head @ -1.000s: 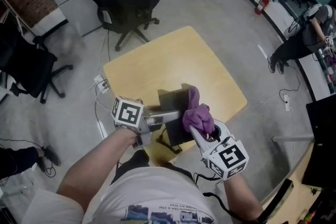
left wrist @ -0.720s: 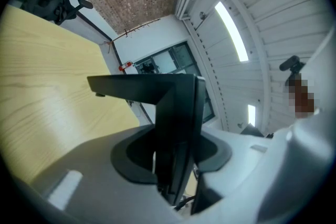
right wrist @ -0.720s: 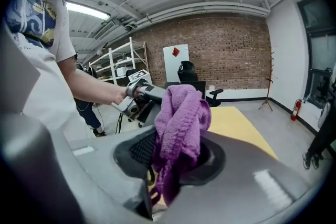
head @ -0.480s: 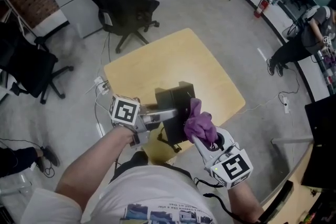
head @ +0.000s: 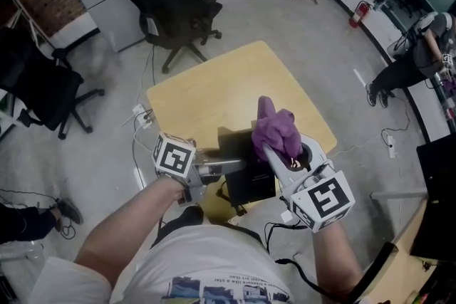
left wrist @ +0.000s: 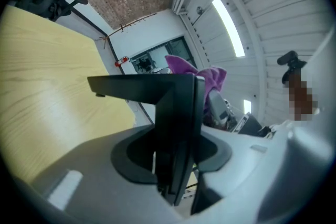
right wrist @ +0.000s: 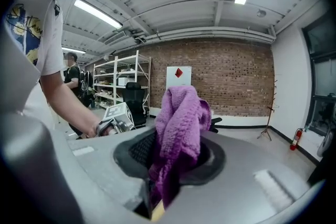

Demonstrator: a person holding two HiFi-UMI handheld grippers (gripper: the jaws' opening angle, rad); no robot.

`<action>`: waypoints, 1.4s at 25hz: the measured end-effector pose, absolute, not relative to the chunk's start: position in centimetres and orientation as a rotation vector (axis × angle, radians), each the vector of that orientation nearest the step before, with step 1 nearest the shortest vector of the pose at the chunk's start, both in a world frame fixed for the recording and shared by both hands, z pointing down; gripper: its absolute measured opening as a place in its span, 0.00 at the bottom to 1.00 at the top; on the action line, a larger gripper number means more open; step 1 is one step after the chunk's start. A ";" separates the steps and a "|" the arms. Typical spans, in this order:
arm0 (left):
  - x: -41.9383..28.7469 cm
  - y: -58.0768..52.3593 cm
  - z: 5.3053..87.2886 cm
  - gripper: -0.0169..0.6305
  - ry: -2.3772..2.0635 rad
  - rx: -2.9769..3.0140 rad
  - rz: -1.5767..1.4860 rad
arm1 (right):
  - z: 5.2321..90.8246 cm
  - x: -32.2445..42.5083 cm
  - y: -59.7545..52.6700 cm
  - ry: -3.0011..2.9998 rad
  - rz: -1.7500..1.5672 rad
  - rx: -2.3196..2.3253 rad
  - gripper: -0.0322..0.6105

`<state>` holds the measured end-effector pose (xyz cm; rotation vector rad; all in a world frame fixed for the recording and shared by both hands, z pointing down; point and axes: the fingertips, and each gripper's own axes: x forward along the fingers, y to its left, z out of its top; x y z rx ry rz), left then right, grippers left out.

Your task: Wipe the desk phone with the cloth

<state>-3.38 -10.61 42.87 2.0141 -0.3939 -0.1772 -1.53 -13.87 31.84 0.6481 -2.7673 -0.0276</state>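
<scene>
Left gripper [head: 228, 166] clamped on the black desk phone [head: 252, 180], right gripper [head: 275, 153] clenching the purple cloth [head: 275, 127], both over the yellow table [head: 214, 92]

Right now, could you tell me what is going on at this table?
A person is working with a hand-held gripper in each hand. The left hand-held gripper is clamped on a black desk phone at the near edge of the yellow table, steadying it. The right hand-held gripper grips a bunched purple cloth, held up by the phone's far side. Whether the cloth is touching the phone at this moment cannot be told.
</scene>
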 end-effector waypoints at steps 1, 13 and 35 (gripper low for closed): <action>-3.3 -10.4 42.8 0.30 -0.393 2.013 -0.176 | 32.3 -1.5 -13.8 -2.763 -0.020 0.641 0.21; -4.9 -10.2 42.6 0.30 -0.409 2.014 -0.194 | 37.8 1.4 -8.0 -2.665 0.128 0.587 0.21; -4.9 -8.8 41.9 0.30 -0.363 2.025 -0.186 | 31.3 -0.1 -12.9 -2.766 -0.027 0.694 0.21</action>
